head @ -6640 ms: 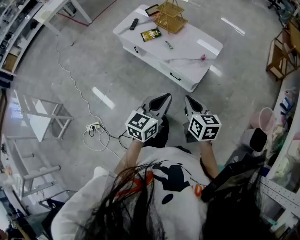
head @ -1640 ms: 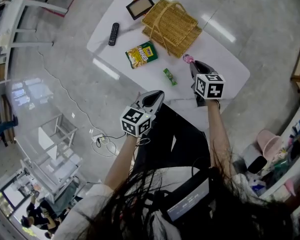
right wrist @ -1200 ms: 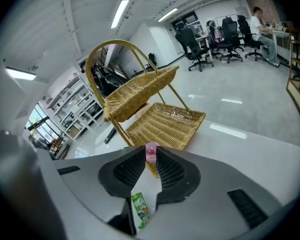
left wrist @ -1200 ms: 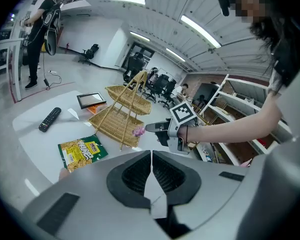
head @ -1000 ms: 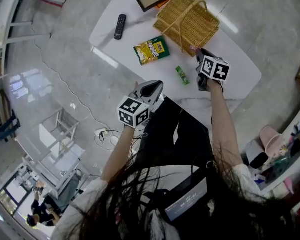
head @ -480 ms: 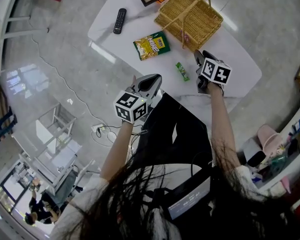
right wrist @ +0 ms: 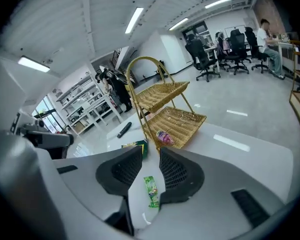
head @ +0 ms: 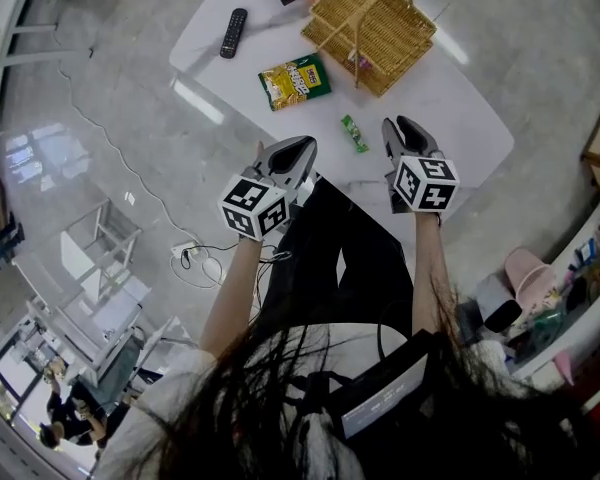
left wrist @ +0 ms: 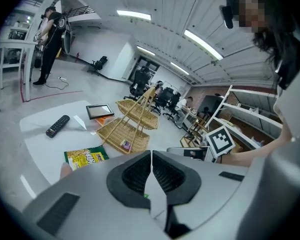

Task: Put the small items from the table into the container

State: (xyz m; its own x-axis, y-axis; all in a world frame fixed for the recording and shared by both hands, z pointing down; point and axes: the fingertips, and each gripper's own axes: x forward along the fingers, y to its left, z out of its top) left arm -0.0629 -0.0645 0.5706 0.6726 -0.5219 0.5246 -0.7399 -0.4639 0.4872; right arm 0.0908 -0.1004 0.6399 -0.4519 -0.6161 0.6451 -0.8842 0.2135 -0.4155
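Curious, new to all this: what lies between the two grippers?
A small green packet on the white table, between the left gripper and the right gripper, whose empty jaws are closing. The head view shows it.

A: What's worn?
B: A white short-sleeved top [head: 170,403], black trousers [head: 330,258], and long dark hair [head: 270,408] loose over the shoulders. A small black camera [left wrist: 226,15] is strapped at the forehead
A: Anything at the chest?
B: A dark pack [head: 380,403] with a grey panel
A: And the tools?
B: The left gripper [head: 302,148] and right gripper [head: 400,126] are pale grey shells with black ribbed pads [right wrist: 125,170]. Each carries a white cube [head: 252,206] printed with black square markers. The right one's jaws are closing, with nothing between them
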